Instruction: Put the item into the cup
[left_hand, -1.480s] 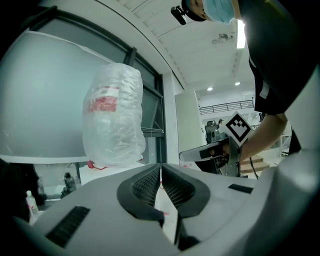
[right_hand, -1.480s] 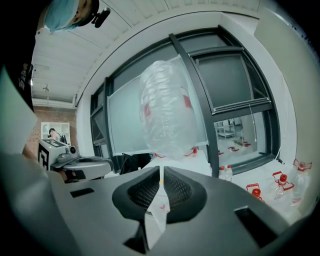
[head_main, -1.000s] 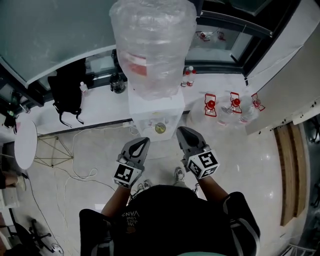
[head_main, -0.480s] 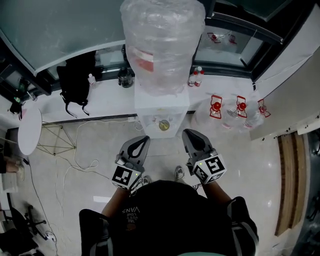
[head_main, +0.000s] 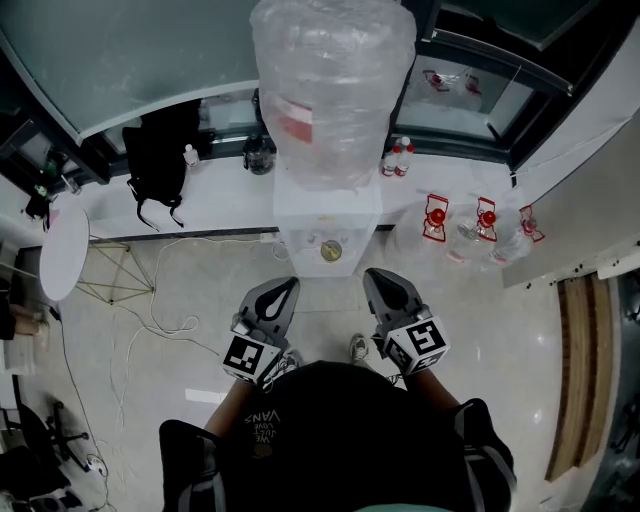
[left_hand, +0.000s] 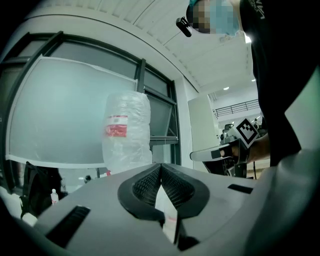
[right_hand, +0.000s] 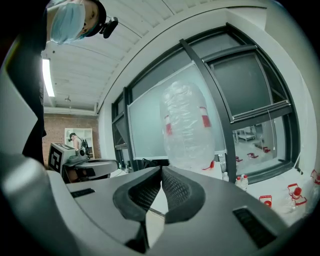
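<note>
I stand facing a white water dispenser (head_main: 328, 225) topped by a big clear bottle (head_main: 333, 90) with a red label. My left gripper (head_main: 287, 287) and right gripper (head_main: 378, 277) are held side by side just in front of it, pointing at it. Both are shut with nothing between the pads. The left gripper view shows its jaws (left_hand: 160, 165) closed tip to tip, with the bottle (left_hand: 127, 132) beyond. The right gripper view shows its jaws (right_hand: 161, 168) closed too, with the bottle (right_hand: 186, 127) ahead. No cup or loose item shows in any view.
A black backpack (head_main: 160, 160) hangs off the white ledge at the left. A round white table (head_main: 65, 250) and loose cables (head_main: 150, 310) lie on the floor to the left. Spare water bottles with red handles (head_main: 480, 225) stand right of the dispenser.
The dispenser has shifted right and slightly down in the head view and now sits closer to the grippers. Both grippers stay shut and side by side.
</note>
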